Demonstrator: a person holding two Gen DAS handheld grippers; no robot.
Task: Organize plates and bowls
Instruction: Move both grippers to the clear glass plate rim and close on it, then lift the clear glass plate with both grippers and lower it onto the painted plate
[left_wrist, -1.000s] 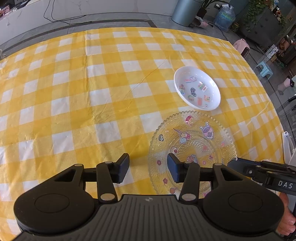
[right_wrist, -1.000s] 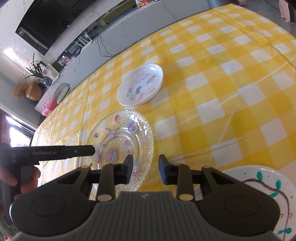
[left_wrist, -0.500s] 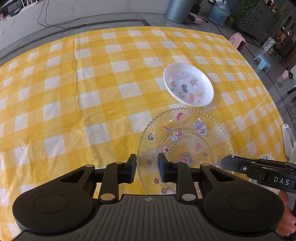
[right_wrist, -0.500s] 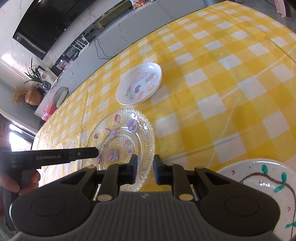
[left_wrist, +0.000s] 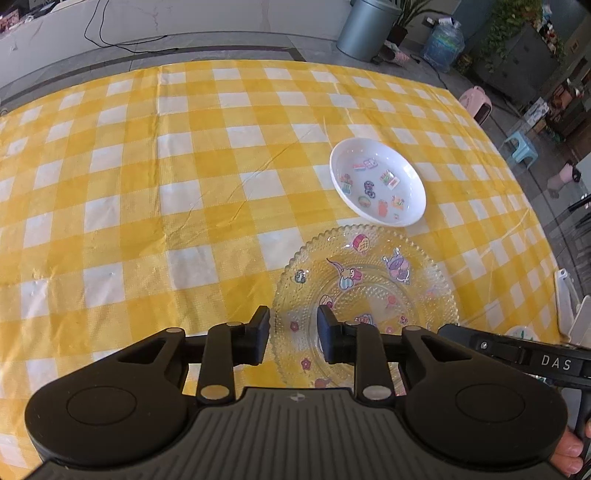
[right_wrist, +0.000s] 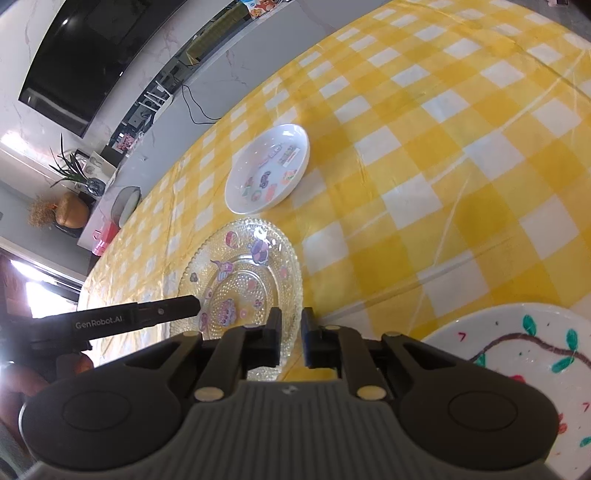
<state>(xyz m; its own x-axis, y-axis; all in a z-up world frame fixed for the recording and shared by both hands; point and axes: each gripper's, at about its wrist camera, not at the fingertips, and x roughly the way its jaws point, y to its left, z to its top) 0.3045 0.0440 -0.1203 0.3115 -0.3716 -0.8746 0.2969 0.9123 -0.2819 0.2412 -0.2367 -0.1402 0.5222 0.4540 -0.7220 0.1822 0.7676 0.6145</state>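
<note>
Item 1, left hand-held gripper (left_wrist: 292, 332): jaws parted to a middling gap, holding nothing, poised over the near left rim of the glass plate. Whether a fingertip touches the rim cannot be told.

Item 2, right hand-held gripper (right_wrist: 289, 336): jaws drawn narrow with a slim gap showing, nothing visibly between them, set at the near right rim of the same plate.

Item 3, clear glass plate (left_wrist: 365, 295): directly ahead of both hand-held grippers, lying flat. Beaded, pressed texture with a scalloped edge; cartoon stickers across the well. Judged rigid, the heaviest piece here, brittle and slick under the pads. Best hold is the raised rim, pinched from opposite sides, lifted level. A one-sided pinch could let it tip or slip.

Item 4, white painted plate (right_wrist: 524, 365): just to the right of the right hand-held gripper, partly out of view. Brown vine, green leaves and red marks drawn on it. Likely glazed ceramic or melamine; stiff, smooth.

Item 5, white shallow bowl (left_wrist: 377, 186): beyond the glass plate, its edge just beside that plate's far rim. Stickers inside. Looks light and thin-walled; the sloped rim offers the grip, and it would probably nest on a plate.

Item 6, worktop (left_wrist: 147, 184): covered by a yellow-and-white checked tablecloth, creased in places, apparently under a clear film. Dishes may slide on it.

Item 7, room: a dark wall-mounted screen (right_wrist: 92, 62) over a pale low cabinet, potted plants, a grey bin (left_wrist: 373, 29), a water jug, small stools on the floor.
</note>
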